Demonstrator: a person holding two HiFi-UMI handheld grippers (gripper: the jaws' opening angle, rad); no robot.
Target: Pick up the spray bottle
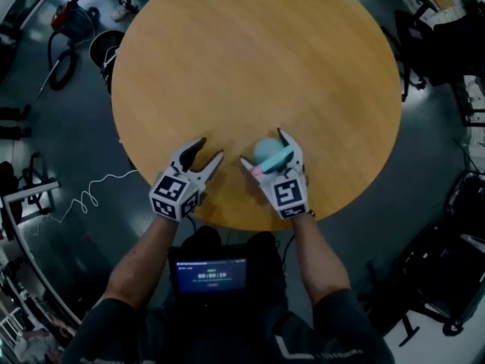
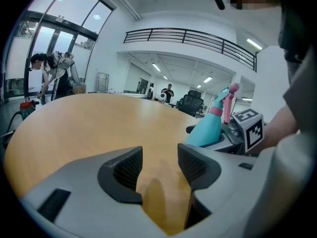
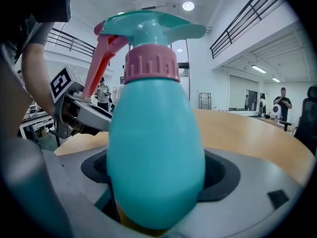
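While left tongs (image 2: 159,165) gape empty, right tongs (image 1: 263,147) clasp upright spray bottle (image 3: 156,148).

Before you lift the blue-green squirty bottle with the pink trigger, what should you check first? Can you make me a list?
1. Teal plastic spray bottle sits between the right gripper's jaws: ok.
2. Jaw pads are on both sides of the bottle: ok, they look pressed against it.
3. Bottle is upright, and its pink trigger is above the jaws: ok.
4. Left gripper is out of the way: ok, it is open, empty and apart from the bottle.
5. Bottle is over the round wooden table, not past its edge: ok.
6. Bottle is already off the tabletop: cannot tell.
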